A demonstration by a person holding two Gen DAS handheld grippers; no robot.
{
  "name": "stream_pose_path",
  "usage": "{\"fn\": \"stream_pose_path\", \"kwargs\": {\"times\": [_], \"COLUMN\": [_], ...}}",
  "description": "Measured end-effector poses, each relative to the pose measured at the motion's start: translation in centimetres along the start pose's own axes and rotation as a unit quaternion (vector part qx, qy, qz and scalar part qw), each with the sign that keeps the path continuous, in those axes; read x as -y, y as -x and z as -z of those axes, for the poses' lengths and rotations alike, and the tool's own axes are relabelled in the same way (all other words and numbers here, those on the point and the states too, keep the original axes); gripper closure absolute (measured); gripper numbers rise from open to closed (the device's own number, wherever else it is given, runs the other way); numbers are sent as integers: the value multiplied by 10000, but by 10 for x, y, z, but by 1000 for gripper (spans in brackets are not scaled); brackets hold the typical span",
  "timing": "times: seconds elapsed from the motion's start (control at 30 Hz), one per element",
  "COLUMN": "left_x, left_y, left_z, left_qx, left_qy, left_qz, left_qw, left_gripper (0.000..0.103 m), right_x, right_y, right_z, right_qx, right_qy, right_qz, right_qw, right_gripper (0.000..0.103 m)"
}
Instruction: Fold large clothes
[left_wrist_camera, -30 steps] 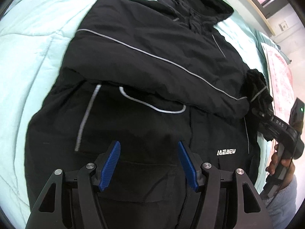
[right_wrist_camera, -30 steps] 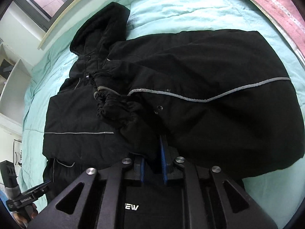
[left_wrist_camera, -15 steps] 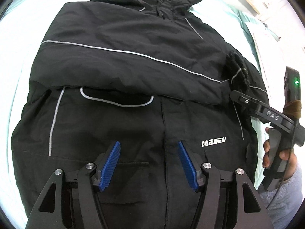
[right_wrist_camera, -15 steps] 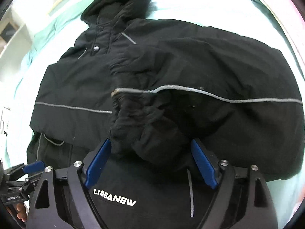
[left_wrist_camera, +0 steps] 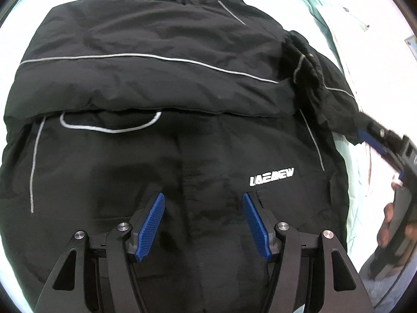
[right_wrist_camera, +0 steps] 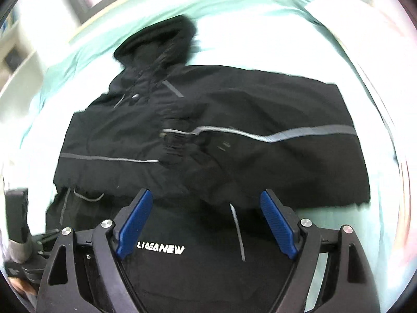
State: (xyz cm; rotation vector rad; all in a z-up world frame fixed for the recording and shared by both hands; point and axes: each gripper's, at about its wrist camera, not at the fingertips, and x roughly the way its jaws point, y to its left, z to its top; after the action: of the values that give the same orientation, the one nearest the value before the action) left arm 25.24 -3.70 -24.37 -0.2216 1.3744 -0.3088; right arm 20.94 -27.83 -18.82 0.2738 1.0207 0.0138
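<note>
A large black hooded jacket [left_wrist_camera: 161, 83] with grey piping and a white logo [left_wrist_camera: 271, 177] lies spread front-up on a mint-green bed. Both sleeves lie folded across its chest, and one cuff [left_wrist_camera: 302, 65] rests at its right side. My left gripper [left_wrist_camera: 203, 198] is open and empty above the jacket's lower front. My right gripper [right_wrist_camera: 206, 198] is open and empty above the logo [right_wrist_camera: 160, 249] and the folded sleeve [right_wrist_camera: 273, 135]. It also shows at the right edge of the left wrist view [left_wrist_camera: 385, 143], beside the jacket's edge.
The mint-green bedding [right_wrist_camera: 234, 18] surrounds the jacket on all sides. A pale patterned cloth [left_wrist_camera: 346, 18] lies at the bed's far right. A window frame [right_wrist_camera: 86, 0] and wall stand beyond the bed's head. The left gripper's handle [right_wrist_camera: 15, 216] shows at the left.
My right gripper opened and let go of the sleeve, which now lies across the chest, then drew back. My left gripper moved to centre over the lower front, still open.
</note>
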Motion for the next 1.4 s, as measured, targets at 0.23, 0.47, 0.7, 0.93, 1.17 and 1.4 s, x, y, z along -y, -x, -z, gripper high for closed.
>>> {"fn": "stream_pose_path", "kwargs": {"times": [0.23,0.47,0.7,0.93,1.17,1.4], "left_x": [39,78,106,128,133,128], "left_y": [-12,-21,-38,-50,-52,-49], "left_z": [-27,-83,-120,-135,-134,-132], "left_qx": [-78,62,-22,141,170,197], "left_qy": [-538,-610,-643,-928,-1203,-1213], "left_qz": [299,720,1037,832,753,965], "left_qw": [9981,9955,9925,9921,9897,9877], "left_gripper": [39,39,39,39,69,72], "right_x": [40,66,94,110,112,109], "right_y": [11,21,27,22,18,16], "right_z": [32,31,34,41,45,48], "right_qx": [-262,-154,-66,-160,-228,-276], "right_qy": [-385,-514,-881,-1222,-1264,-1252], "right_qz": [310,681,708,687,673,666], "right_qw": [9984,9962,9936,9900,9894,9895], "right_gripper": [17,17,17,17,17,17]}}
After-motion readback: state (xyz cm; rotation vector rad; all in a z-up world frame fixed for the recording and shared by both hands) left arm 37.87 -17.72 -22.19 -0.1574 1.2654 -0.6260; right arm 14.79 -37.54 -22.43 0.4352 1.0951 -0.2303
